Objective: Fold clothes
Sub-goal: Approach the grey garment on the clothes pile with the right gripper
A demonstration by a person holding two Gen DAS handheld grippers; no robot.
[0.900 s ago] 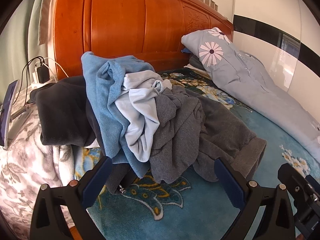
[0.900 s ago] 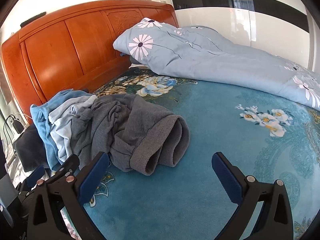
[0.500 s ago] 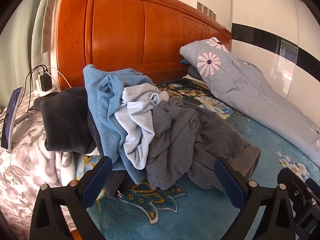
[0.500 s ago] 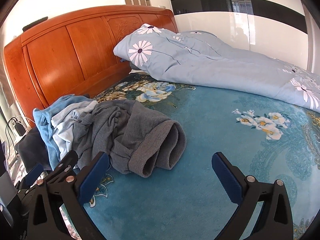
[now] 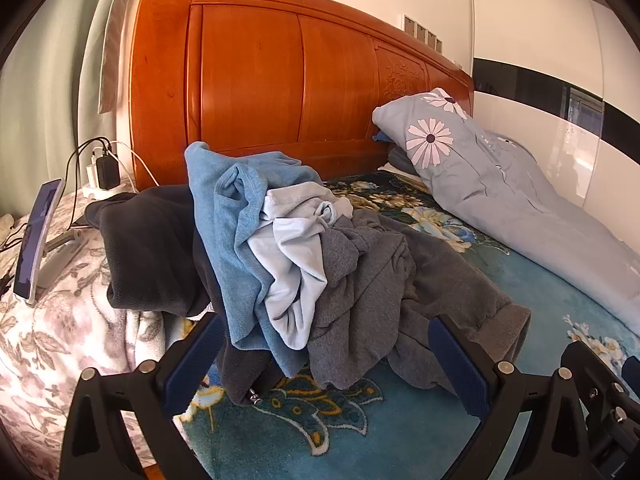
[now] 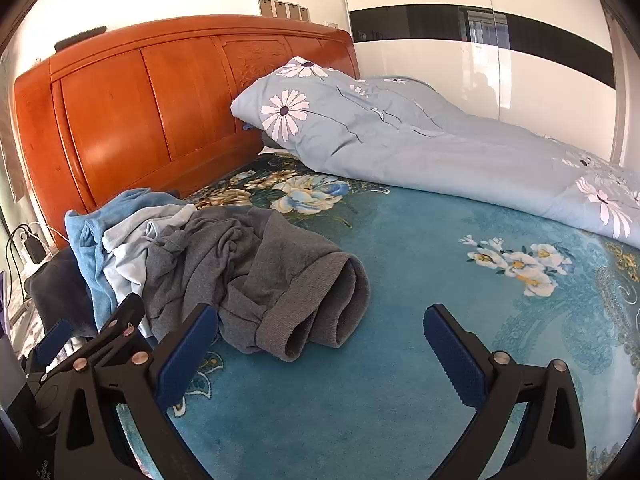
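Left wrist view has pulled back from the clothes pile (image 5: 304,264); both grippers' fingers (image 5: 456,364) stay wide, empty, so folding has not started.

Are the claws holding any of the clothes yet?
No. The left gripper and right gripper are both open and empty; the clothes pile lies untouched.

A heap of clothes (image 5: 304,268) lies on the bed (image 6: 400,264) near the headboard (image 5: 280,92), which stands behind it. A quilt (image 6: 420,148) stretches along the bed's right side. Left of the heap, beside the bed, stands what may be a tablet (image 5: 38,240), with chargers (image 5: 102,170) behind it.
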